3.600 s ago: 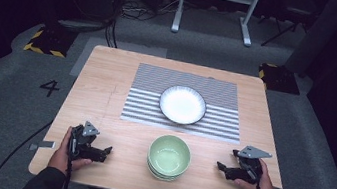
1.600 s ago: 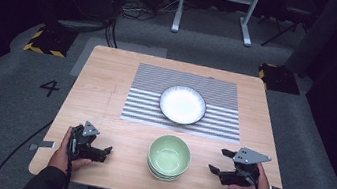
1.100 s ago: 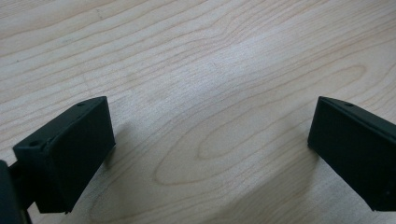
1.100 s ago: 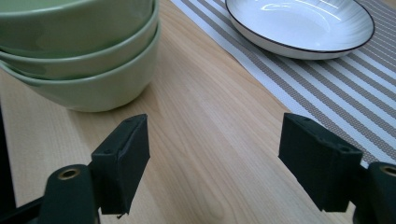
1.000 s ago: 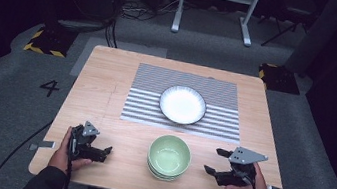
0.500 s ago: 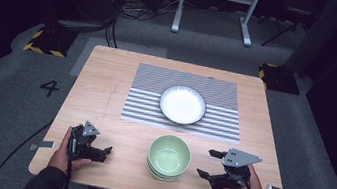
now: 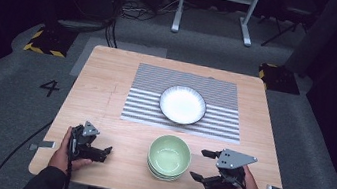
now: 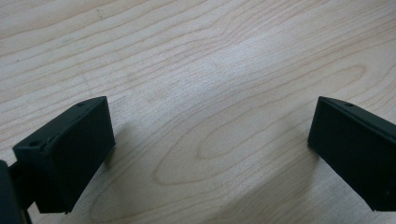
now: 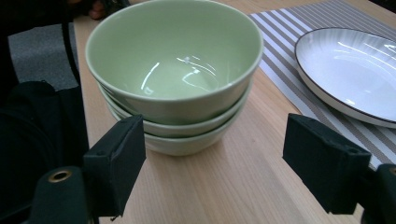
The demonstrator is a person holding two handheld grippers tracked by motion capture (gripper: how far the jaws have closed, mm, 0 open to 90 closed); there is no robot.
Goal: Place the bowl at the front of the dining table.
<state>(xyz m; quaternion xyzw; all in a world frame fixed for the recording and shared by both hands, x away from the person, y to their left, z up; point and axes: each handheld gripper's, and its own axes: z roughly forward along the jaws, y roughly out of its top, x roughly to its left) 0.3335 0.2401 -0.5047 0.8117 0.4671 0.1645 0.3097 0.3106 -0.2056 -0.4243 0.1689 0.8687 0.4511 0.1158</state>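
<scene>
The right gripper (image 7: 201, 165) sits just beside the stack of green bowls (image 7: 169, 156) at the near edge of the worktop (image 7: 106, 90). Its fingers (image 9: 114, 168) have just been opening and stand spread, clear of the stack. The left gripper (image 7: 106, 151) rests low over bare wood, fingers spread, nothing between them.

High view: overhead, facing forward across the table (image 7: 106, 90). Right gripper view: low, close to the stacked green bowls (image 9: 177, 79), shared with the high view.
</scene>
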